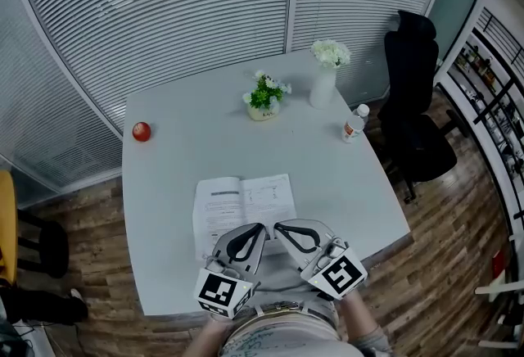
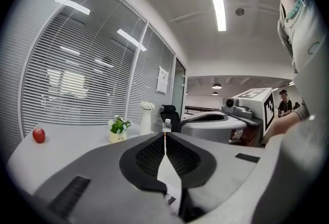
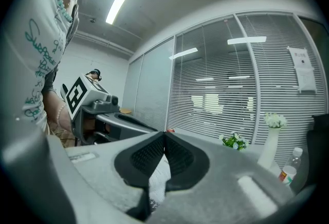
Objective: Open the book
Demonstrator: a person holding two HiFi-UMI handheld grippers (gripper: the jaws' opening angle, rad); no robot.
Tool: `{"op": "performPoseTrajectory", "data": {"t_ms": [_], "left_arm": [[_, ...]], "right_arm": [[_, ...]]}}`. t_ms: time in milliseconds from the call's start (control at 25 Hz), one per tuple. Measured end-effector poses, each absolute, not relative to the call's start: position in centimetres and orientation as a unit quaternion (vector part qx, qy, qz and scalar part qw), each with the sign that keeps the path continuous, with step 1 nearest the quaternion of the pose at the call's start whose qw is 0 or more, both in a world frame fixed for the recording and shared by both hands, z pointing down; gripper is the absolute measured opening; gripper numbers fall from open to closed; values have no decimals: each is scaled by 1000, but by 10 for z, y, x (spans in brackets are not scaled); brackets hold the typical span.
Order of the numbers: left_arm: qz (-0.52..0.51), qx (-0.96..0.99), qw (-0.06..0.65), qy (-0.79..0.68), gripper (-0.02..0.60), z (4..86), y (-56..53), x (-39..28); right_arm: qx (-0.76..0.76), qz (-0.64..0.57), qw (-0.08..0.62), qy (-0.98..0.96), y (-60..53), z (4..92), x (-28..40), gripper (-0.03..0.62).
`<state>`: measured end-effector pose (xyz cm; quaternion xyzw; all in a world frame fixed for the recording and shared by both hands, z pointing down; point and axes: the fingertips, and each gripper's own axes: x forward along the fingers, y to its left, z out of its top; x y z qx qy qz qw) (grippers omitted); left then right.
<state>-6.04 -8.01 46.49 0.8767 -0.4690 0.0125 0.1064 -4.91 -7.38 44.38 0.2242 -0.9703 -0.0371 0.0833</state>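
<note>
The book [image 1: 243, 205] lies open on the white table [image 1: 172, 175] near the front edge, with two printed white pages facing up. Both grippers hover side by side over its near part, tips pointing toward each other. My left gripper [image 1: 259, 228] is shut with nothing between its jaws; in the left gripper view its tips [image 2: 164, 136] meet, with a strip of page [image 2: 168, 174] showing below them. My right gripper [image 1: 277, 226] is shut and empty as well; its tips [image 3: 164, 134] touch above the page [image 3: 158, 179].
A red apple [image 1: 142, 131] sits at the table's left edge. A small potted plant [image 1: 264, 97], a white vase of flowers [image 1: 325, 77] and a water bottle [image 1: 354, 124] stand at the back right. A black office chair [image 1: 417, 101] is beside the table's right side.
</note>
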Motion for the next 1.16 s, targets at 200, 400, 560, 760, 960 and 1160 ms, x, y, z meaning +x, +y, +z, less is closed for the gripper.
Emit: {"op": "performPoseTrajectory", "data": {"t_ms": [200, 400, 560, 760, 960, 1160], "left_arm": [[22, 879, 97, -467, 8, 466, -78, -58], [22, 878, 101, -467, 8, 469, -78, -58], [27, 878, 101, -466, 8, 470, -77, -58], [30, 878, 106, -466, 6, 473, -76, -59], [29, 878, 108, -465, 6, 475, -76, -57], [30, 879, 111, -463, 8, 476, -76, -57]], "right_arm": [[222, -39, 89, -970, -73, 447, -49, 2], [220, -38, 98, -970, -72, 449, -50, 3], [221, -37, 96, -970, -72, 448, -49, 2], [221, -37, 94, -970, -71, 448, -50, 2], [221, -35, 102, -969, -72, 452, -49, 2], [224, -35, 112, -968, -73, 455, -47, 2]]}}
